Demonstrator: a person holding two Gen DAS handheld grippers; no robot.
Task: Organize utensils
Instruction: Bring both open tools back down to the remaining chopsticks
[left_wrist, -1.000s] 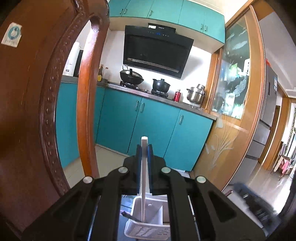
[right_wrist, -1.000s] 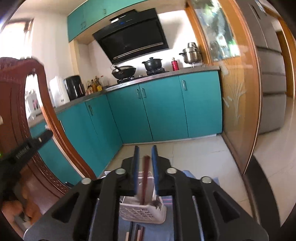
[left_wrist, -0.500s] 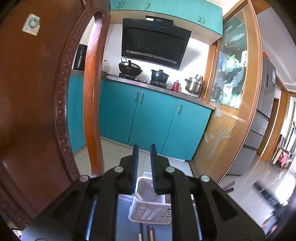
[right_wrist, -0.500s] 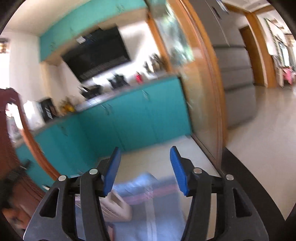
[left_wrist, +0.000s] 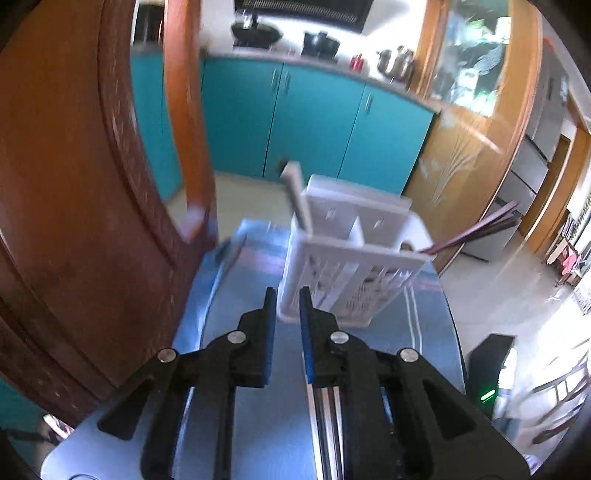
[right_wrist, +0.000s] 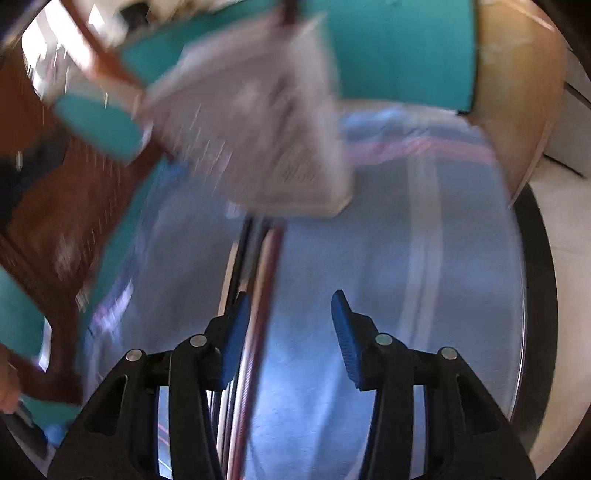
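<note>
A white slotted utensil basket (left_wrist: 351, 266) stands on a blue striped cloth (left_wrist: 258, 369). A white utensil handle (left_wrist: 295, 195) and dark chopsticks (left_wrist: 476, 230) stick out of it. My left gripper (left_wrist: 284, 302) is just in front of the basket, its jaws a narrow gap apart and empty. In the blurred right wrist view the basket (right_wrist: 266, 122) is ahead, and several chopsticks (right_wrist: 255, 295) lie on the cloth. My right gripper (right_wrist: 288, 310) is open above them, its left finger beside them.
A carved wooden chair back (left_wrist: 74, 184) stands close on the left. Teal kitchen cabinets (left_wrist: 314, 122) and a glass door (left_wrist: 472, 122) are beyond the round table's edge (right_wrist: 535, 277).
My left gripper let go of the white utensil, which now stands in the basket, and tilted down. My right gripper opened, released its chopstick and swung down over the chopsticks on the cloth.
</note>
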